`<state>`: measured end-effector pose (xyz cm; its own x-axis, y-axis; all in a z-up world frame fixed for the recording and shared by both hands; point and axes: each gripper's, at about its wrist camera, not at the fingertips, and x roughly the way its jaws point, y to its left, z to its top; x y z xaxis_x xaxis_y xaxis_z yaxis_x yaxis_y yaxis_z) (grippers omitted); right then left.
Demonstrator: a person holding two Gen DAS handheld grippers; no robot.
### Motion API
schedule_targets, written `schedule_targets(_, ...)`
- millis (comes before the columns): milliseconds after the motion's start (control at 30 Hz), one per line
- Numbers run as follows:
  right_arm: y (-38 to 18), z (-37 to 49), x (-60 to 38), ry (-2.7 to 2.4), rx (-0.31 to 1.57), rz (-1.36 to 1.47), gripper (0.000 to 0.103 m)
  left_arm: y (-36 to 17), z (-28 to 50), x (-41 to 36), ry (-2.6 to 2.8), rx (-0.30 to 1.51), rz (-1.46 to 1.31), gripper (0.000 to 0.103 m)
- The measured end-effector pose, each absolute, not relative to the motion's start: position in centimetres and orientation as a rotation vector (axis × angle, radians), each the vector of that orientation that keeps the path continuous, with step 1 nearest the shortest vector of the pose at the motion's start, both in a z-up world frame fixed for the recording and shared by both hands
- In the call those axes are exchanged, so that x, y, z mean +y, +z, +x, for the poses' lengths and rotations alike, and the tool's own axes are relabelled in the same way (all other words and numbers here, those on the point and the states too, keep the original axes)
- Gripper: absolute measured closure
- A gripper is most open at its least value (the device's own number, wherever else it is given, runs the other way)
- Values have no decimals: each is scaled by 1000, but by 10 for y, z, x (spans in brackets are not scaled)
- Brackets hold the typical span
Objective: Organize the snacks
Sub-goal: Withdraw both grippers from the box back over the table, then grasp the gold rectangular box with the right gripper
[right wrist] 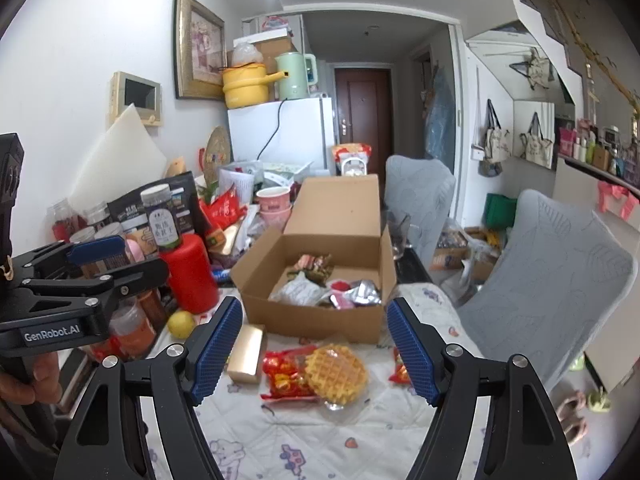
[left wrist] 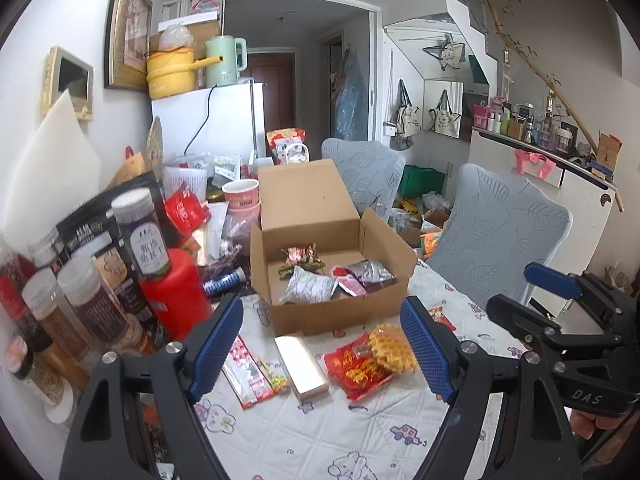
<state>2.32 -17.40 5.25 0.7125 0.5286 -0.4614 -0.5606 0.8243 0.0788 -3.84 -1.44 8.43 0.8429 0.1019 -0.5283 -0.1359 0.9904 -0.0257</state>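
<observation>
Both hand-held grippers, left (left wrist: 322, 350) and right (right wrist: 314, 348), wide apart, holding nothing; waffle (right wrist: 336, 368) near, on red packet (right wrist: 286, 378), before cardboard box (right wrist: 316, 316) on worktop (right wrist: 280, 432); probably light, crumbly; best pinched gently by opposite edges.

Table under white quilted cloth printed with small cartoon animals (left wrist: 320, 432). Directly on it: open brown cardboard box (left wrist: 332, 312), toward the rear; flat gold rectangular box (left wrist: 302, 366), in front of the carton; red-and-white sachet strips (left wrist: 246, 372) and small yellow-green sachet (left wrist: 274, 376), left of the gold box; red printed snack packet (left wrist: 356, 368), right of it, under a wrapped golden waffle (left wrist: 390, 346); small red packet (right wrist: 400, 368), further right; red plastic canister (left wrist: 176, 292), left of the carton; yellow lemon (right wrist: 181, 324), near the canister.
</observation>
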Motion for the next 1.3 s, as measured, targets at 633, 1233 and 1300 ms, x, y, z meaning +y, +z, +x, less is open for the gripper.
schedule_targets(633,-14,33,-135,705,625,-45,27,10,-37,25,183,726,-146,22)
schedule_targets(1233,-78,69,-49,808,771,-129,27,-47,-32,91,293,825,-242,22)
schedule_targets(1300,-85,75,-40,809,785,-146,27,-52,-30,95,294,830,-252,22)
